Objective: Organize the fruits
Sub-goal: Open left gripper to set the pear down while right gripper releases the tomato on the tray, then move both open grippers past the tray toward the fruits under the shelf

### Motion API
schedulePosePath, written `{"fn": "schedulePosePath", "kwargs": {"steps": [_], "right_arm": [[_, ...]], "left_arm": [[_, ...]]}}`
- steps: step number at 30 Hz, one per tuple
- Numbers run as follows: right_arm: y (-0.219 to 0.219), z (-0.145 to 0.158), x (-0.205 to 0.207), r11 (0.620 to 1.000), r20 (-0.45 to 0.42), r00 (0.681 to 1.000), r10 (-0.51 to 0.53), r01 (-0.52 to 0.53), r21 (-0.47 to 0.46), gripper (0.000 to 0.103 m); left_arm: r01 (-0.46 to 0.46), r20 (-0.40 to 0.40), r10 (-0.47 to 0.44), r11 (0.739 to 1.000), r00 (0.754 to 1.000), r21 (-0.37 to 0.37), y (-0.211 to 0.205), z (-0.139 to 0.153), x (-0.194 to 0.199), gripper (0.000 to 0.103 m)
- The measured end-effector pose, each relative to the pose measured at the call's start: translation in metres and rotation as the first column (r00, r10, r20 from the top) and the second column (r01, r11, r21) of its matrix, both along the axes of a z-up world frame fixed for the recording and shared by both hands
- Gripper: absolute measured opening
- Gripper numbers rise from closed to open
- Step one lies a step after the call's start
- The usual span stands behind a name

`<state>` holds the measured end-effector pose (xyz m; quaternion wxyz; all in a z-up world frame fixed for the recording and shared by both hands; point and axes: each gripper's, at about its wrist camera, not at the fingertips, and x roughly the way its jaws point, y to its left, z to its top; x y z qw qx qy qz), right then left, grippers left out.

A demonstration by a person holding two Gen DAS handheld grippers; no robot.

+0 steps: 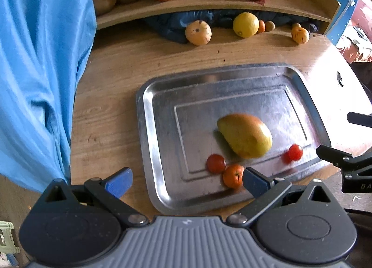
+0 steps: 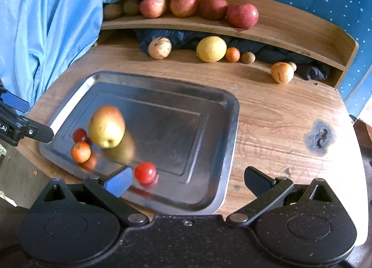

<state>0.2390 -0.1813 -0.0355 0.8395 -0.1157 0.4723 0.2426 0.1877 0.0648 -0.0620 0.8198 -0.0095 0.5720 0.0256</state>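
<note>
A steel tray point(image 1: 148, 105) point(image 2: 230, 114) lies on the wooden table. On it rest a yellow-red mango point(image 1: 245, 135) point(image 2: 107, 126), a small orange point(image 1: 233, 176) point(image 2: 80, 151) and two red tomatoes point(image 1: 216, 163) point(image 1: 295, 151) point(image 2: 79, 135) point(image 2: 145, 172). My left gripper point(image 1: 187, 182) hangs open over the tray's near edge, nothing between its fingers. My right gripper point(image 2: 187, 181) is open wide above the tray's near corner, one tomato just ahead of its left finger. Each gripper shows at the edge of the other's view.
At the back, loose fruit lies on the table: two spotted yellow fruits point(image 2: 160, 47) point(image 2: 282, 72), a lemon point(image 2: 211, 49), a small orange point(image 2: 232, 54) and a kiwi point(image 2: 247, 57). A shelf point(image 2: 290, 33) above holds apples, kiwis and bananas. Blue cloth point(image 1: 39, 70) hangs left.
</note>
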Motion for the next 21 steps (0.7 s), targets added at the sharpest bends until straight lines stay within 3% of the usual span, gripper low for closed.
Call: {"fn": "schedulePosePath", "kwargs": {"steps": [21], "right_arm": [[0.016, 0.004, 0.043, 0.998, 0.055, 0.996, -0.063, 0.062, 0.012, 0.102]], "left_arm": [[0.037, 0.035, -0.036, 0.999, 0.999, -0.011, 0.015, -0.001, 0.063, 0.102]]}}
